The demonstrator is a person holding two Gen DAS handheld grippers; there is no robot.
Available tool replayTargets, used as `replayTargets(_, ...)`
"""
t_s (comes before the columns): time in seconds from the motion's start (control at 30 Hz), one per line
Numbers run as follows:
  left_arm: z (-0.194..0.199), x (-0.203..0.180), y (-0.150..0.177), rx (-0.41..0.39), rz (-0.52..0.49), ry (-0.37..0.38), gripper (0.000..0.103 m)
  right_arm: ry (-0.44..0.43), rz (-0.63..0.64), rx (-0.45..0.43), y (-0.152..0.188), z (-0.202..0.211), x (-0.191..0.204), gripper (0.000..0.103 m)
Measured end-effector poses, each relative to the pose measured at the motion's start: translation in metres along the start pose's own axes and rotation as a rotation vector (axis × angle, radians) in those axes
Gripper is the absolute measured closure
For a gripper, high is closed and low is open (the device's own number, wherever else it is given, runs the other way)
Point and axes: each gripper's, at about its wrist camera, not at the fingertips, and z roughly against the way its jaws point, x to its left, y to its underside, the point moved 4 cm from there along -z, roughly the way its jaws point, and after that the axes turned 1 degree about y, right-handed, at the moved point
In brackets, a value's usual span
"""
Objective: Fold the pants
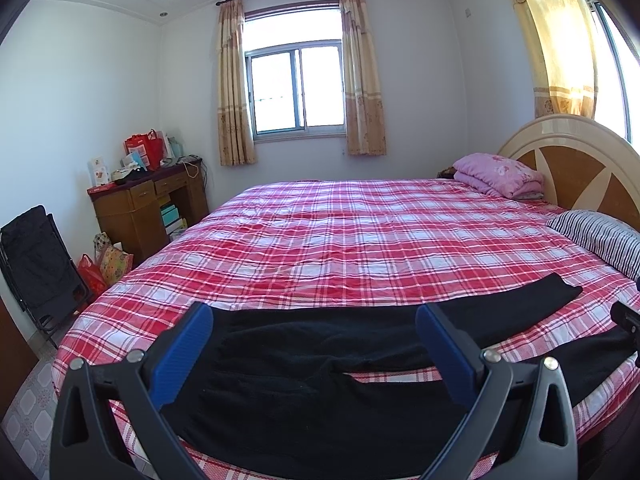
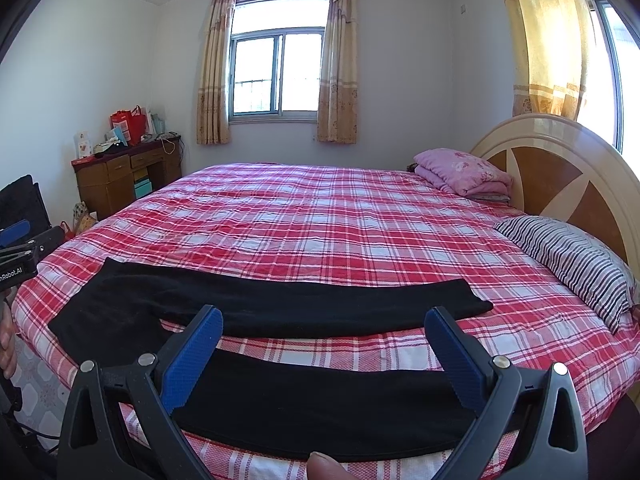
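Observation:
Black pants (image 2: 280, 304) lie spread flat on the red plaid bed (image 2: 320, 220), legs apart, waist at the left. In the left wrist view the pants (image 1: 300, 380) fill the foreground. My left gripper (image 1: 316, 320) is open, hovering over the waist end, blue fingers (image 1: 184, 356) apart. My right gripper (image 2: 324, 322) is open above the near leg (image 2: 320, 404). The left gripper also shows at the left edge of the right wrist view (image 2: 20, 252). Neither gripper holds cloth.
A striped pillow (image 2: 572, 264) and a folded pink blanket (image 2: 464, 172) lie by the wooden headboard (image 2: 560, 168) at the right. A cluttered wooden desk (image 1: 148, 204) and a black folding chair (image 1: 36, 264) stand left of the bed.

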Motion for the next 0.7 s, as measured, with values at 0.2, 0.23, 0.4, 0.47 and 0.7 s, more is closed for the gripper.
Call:
replayTargets(0.2, -0.001, -0.002, 0.001, 0.007, -0.001, -0.002, 0.0, 0.005, -0.001, 0.008, 0.003, -0.002, 0.001, 0.001)
replayTargets(0.23, -0.002, -0.002, 0.002, 0.008, -0.001, -0.002, 0.0, 0.005, -0.001, 0.009, 0.003, -0.001, 0.002, 0.001)
replayTargets(0.4, -0.007, -0.002, 0.005, 0.019, -0.001, -0.005, 0.0, 0.015, -0.002, 0.018, 0.004, -0.007, 0.0, 0.001)
replayTargets(0.47, -0.011, -0.001, 0.007, 0.026, 0.0, -0.007, 0.0, 0.024, 0.0, 0.024, 0.006, -0.011, -0.001, 0.001)
replayTargets(0.7, -0.051, 0.002, 0.015, 0.058, -0.047, -0.039, 0.0, 0.061, -0.004, 0.069, 0.016, -0.043, -0.012, 0.001)
